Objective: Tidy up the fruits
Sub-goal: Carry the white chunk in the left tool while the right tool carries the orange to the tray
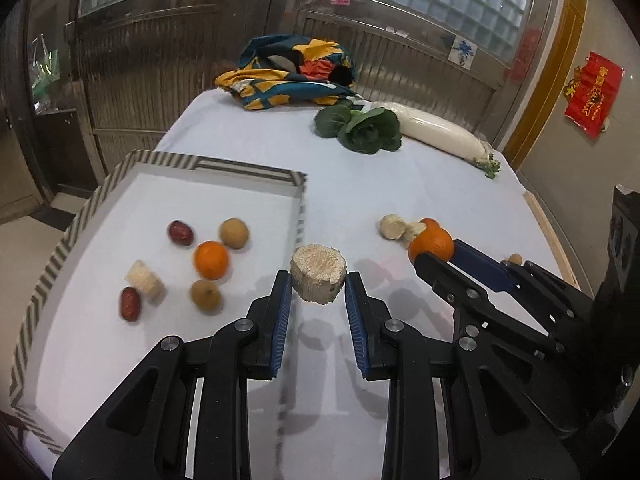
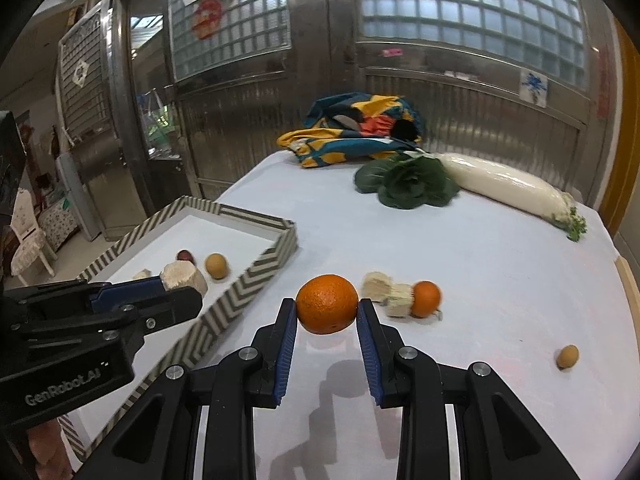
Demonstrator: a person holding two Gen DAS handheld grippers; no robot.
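Striped-rimmed tray (image 1: 64, 240), white inside, serves as landmark. Inside it: two dark red dates (image 1: 180, 233), two tan round fruits (image 1: 234, 233), one orange (image 1: 211, 260), one pale cut stalk piece (image 1: 146, 282).

In transit: left gripper (image 1: 319, 282) pinching a pale fibrous stalk section (image 1: 319, 276), held clear of the worktop (image 1: 248, 128) just outside the tray's near-right corner; short cylinder, its axis tipped up and toward the camera, cut face showing. Right gripper (image 2: 327, 305) pinching a larger orange (image 2: 327, 303), further from the tray on the same side; round, no long axis, dimpled end facing down and forward.

Outstanding, by judgement: two stalk pieces (image 2: 378, 286) and a small orange (image 2: 426, 298) clustered beyond the held orange; one tan fruit (image 2: 567, 356) furthest from the tray. Roughly half sorted.

Not counted: leafy greens (image 2: 408, 186), white radish (image 2: 504, 184), patterned cloth (image 2: 352, 132) at the worktop's far end.
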